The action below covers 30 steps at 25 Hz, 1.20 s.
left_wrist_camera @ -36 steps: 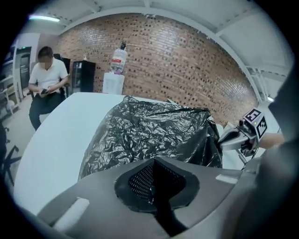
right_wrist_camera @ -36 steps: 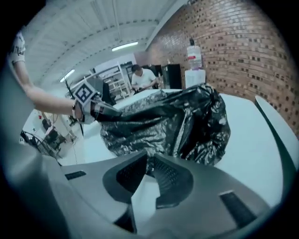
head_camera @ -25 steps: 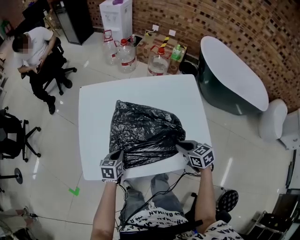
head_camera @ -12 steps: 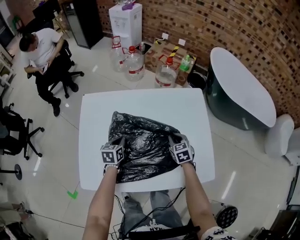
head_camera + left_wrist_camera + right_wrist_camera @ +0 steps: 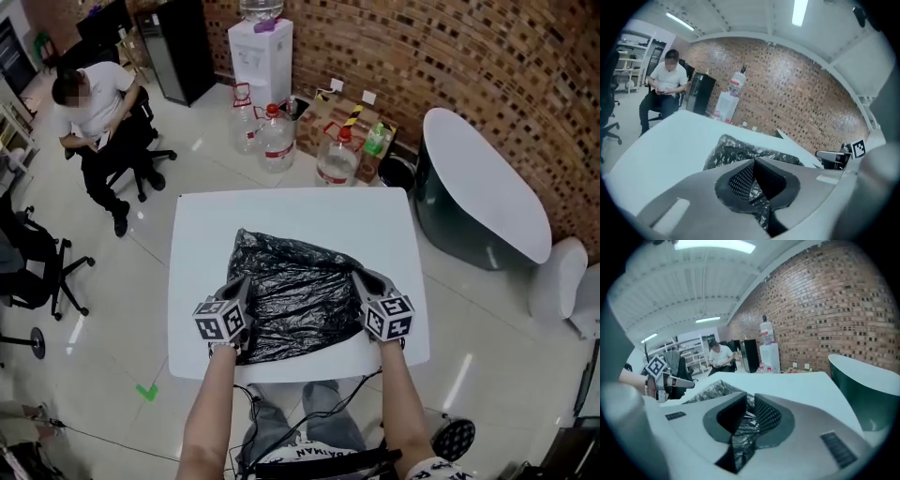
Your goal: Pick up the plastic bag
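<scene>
At frame centre the plastic bag (image 5: pixel 295 292) lay on the white table (image 5: pixel 281 211), its side edges pinched by the closed left gripper (image 5: pixel 239 284) and right gripper (image 5: pixel 363 278), where uneven lifting could tear or slip the thin film.

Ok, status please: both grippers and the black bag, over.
Left gripper shut on black plastic bag, left edge. Right gripper shut on its right edge. Bag rests on white table. No obstacle seen.
</scene>
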Each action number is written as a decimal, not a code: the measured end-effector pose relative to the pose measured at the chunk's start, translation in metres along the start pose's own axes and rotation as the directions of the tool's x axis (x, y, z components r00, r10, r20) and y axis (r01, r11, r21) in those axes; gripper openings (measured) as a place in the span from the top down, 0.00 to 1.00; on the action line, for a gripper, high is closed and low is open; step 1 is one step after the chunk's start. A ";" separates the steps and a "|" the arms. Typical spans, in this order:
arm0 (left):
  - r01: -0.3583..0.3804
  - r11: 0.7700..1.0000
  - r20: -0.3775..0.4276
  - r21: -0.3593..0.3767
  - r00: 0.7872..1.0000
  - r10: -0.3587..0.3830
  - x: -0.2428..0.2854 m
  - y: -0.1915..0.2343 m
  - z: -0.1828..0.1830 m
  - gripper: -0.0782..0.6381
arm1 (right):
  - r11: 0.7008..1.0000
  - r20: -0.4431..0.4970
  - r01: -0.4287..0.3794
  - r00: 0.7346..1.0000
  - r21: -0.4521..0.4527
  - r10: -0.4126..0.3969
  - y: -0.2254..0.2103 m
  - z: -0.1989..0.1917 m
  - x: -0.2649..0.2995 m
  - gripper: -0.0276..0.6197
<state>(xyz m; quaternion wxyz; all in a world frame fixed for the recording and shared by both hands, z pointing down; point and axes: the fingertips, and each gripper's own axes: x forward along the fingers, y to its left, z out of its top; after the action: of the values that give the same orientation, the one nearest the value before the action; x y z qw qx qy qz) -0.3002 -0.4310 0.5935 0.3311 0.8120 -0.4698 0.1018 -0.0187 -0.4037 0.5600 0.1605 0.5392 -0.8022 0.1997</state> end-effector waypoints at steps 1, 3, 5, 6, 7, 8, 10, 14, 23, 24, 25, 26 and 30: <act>0.016 1.000 0.048 0.003 0.999 -0.016 -0.019 -0.006 0.013 0.89 | 1.000 0.039 -0.003 0.999 0.024 0.002 0.009 0.012 -0.017 0.86; 0.032 0.999 0.110 0.015 0.993 -0.033 -0.058 -0.014 0.029 0.89 | 0.998 0.092 -0.013 0.996 0.066 0.007 0.032 0.029 -0.048 0.87; 0.036 0.999 0.135 0.022 0.990 -0.038 -0.098 -0.020 0.031 0.89 | 0.995 0.119 -0.025 0.993 0.100 0.013 0.062 0.036 -0.079 0.93; 0.033 0.999 0.141 0.028 0.989 -0.037 -0.117 -0.022 0.028 0.89 | 0.995 0.124 -0.019 0.992 0.099 0.006 0.078 0.038 -0.095 0.94; 0.029 0.999 0.145 0.039 0.989 -0.034 -0.135 -0.024 0.025 0.89 | 0.996 0.130 -0.003 0.992 0.086 -0.008 0.092 0.039 -0.110 0.95; 0.024 0.998 0.151 0.051 0.988 -0.032 -0.150 -0.025 0.023 0.89 | 0.998 0.139 0.017 0.990 0.067 -0.026 0.106 0.041 -0.123 0.96; 0.021 0.997 0.165 0.072 0.986 -0.033 -0.176 -0.025 0.022 0.89 | 0.998 0.165 0.049 0.985 0.030 -0.053 0.130 0.045 -0.143 0.96; 0.032 0.995 0.183 0.092 0.982 -0.048 -0.219 -0.035 0.017 0.89 | 0.993 0.155 0.116 0.982 -0.030 -0.110 0.162 0.042 -0.170 0.96; 0.020 0.982 0.233 0.185 0.970 -0.064 -0.250 -0.101 0.017 0.89 | 0.996 0.224 0.062 0.972 0.065 -0.075 0.180 0.047 -0.217 0.96; 0.017 0.984 0.236 0.178 0.970 -0.060 -0.250 -0.108 0.014 0.89 | 0.996 0.221 0.052 0.973 0.069 -0.066 0.178 0.045 -0.222 0.96; 0.015 0.985 0.238 0.172 0.970 -0.056 -0.250 -0.114 0.011 0.89 | 0.997 0.216 0.049 0.974 0.065 -0.062 0.175 0.042 -0.225 0.96; 0.012 0.986 0.238 0.167 0.970 -0.052 -0.251 -0.119 0.007 0.89 | 0.997 0.211 0.051 0.975 0.059 -0.062 0.171 0.040 -0.228 0.96; -0.012 0.991 0.240 0.132 0.970 -0.020 -0.252 -0.127 -0.004 0.89 | 0.997 0.188 0.050 0.980 0.061 -0.060 0.156 0.032 -0.229 0.96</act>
<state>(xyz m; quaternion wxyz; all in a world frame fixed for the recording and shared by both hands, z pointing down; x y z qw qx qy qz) -0.3293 -0.2102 0.4202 0.2170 0.8395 -0.4970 0.0327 -0.0804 -0.1829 0.4011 0.0736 0.5820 -0.7928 0.1652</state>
